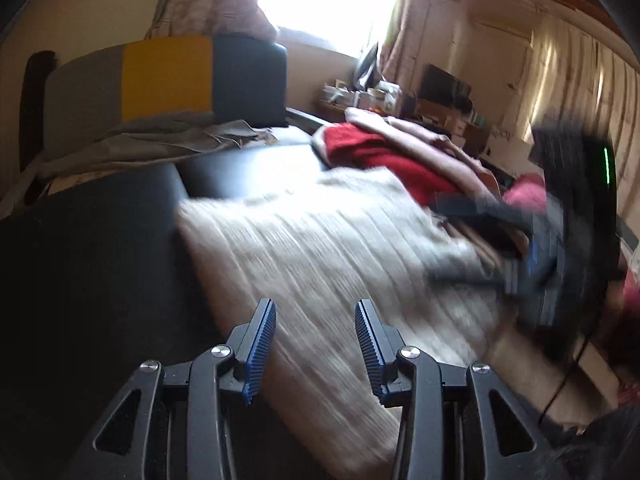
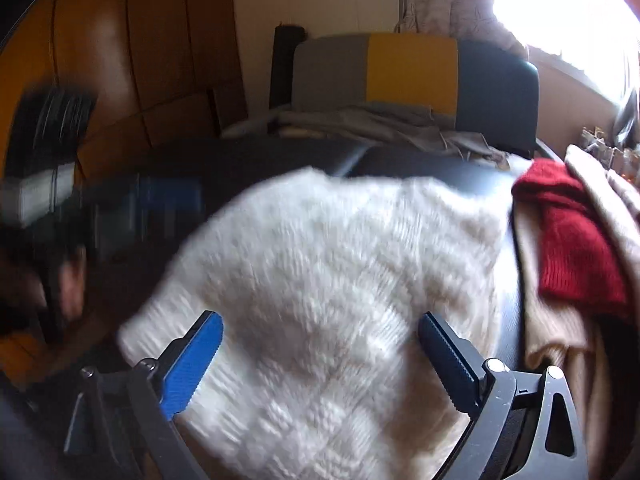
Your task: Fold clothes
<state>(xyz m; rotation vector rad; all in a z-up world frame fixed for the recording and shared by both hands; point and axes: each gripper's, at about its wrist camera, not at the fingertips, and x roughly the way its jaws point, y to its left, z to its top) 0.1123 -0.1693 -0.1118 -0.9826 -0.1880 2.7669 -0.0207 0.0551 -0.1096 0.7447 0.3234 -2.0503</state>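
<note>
One garment is in hand's reach: a cream knit sweater (image 2: 340,280) lying on the dark padded surface (image 1: 100,240), spread fairly flat in the left wrist view, with one straight edge toward the left. Motion blur hides whether it is already doubled over; from the compact outline I judge at least one fold may be in, but cannot confirm.

Left gripper (image 1: 315,344): jaws parted, nothing between them, hovering over the near edge of the sweater. Touching or just above, cannot tell.

Right gripper (image 2: 320,356): jaws spread wide, sweater beneath and between the fingers, no cloth pinched that I can see. It also shows blurred at the right of the left wrist view, over the sweater's far side.

Waiting pile: a red knit (image 2: 576,240) and a beige garment (image 2: 560,344) heaped together just beside the sweater to the right, clearly unfolded. Grey cloth (image 1: 160,140) lies crumpled at the foot of the grey-yellow-blue backrest (image 1: 168,80), also loose.

Progress, as a judgement: early. No finished, stacked item is visible. The cream sweater is the piece in work; both grippers are free, so a fresh grasp on its edges comes before the next fold. Red, beige and grey pieces remain.
</note>
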